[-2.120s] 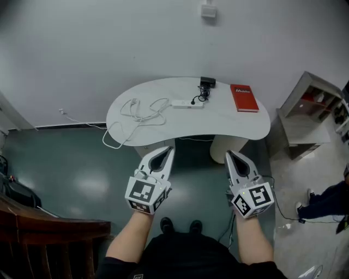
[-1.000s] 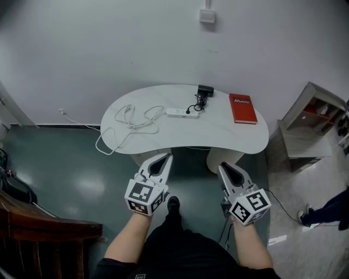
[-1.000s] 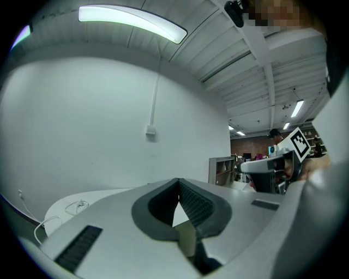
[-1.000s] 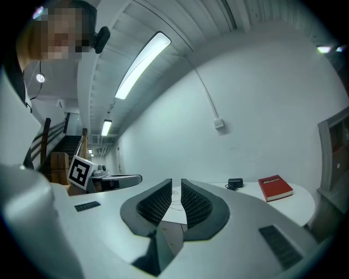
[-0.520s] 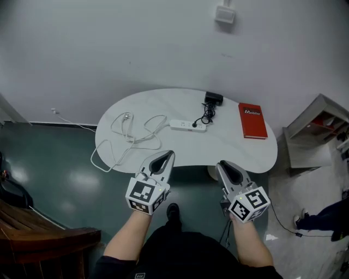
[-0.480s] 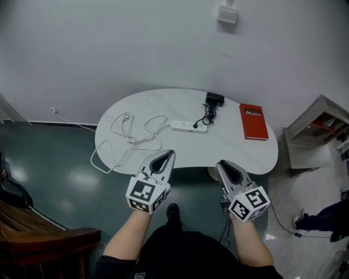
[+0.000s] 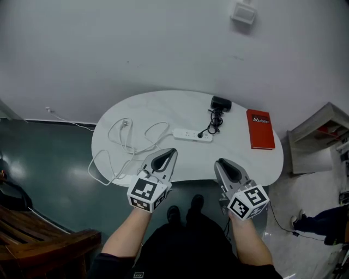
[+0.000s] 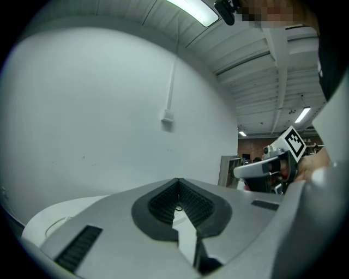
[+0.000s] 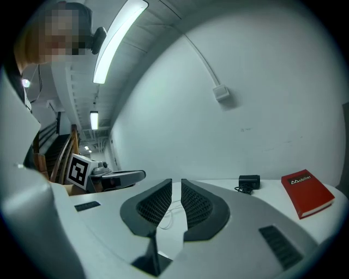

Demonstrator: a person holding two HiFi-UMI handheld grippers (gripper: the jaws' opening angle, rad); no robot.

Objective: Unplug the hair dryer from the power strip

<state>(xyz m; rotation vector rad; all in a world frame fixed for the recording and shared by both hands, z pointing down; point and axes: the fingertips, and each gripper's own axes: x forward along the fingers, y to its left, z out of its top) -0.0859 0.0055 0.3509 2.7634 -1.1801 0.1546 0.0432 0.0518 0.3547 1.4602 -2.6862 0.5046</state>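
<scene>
Hovering by near edge of table (image 7: 163,106), left gripper (image 7: 168,153) was pressed together, empty, right gripper (image 7: 221,163) stood a sliver apart, empty, hair dryer (image 7: 221,103) sat plugged into power strip (image 7: 192,134).

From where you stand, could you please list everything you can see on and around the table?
table: one, white, against the wall ahead
power strip: one, white, mid-table
hair dryer: one, black, far side of the table
dryer cord: one, black, bunched between hair dryer and power strip
cable: one, white, looped over the table's left part and off its edge
book: one, red, table's right end
wall box: one, white, high on the wall
shelf unit: one, grey, right of the table
wooden furniture: one, brown, bottom left
left gripper: one, grey, at the table's near edge, shut, empty
right gripper: one, grey, alongside, jaws a slit apart, empty
</scene>
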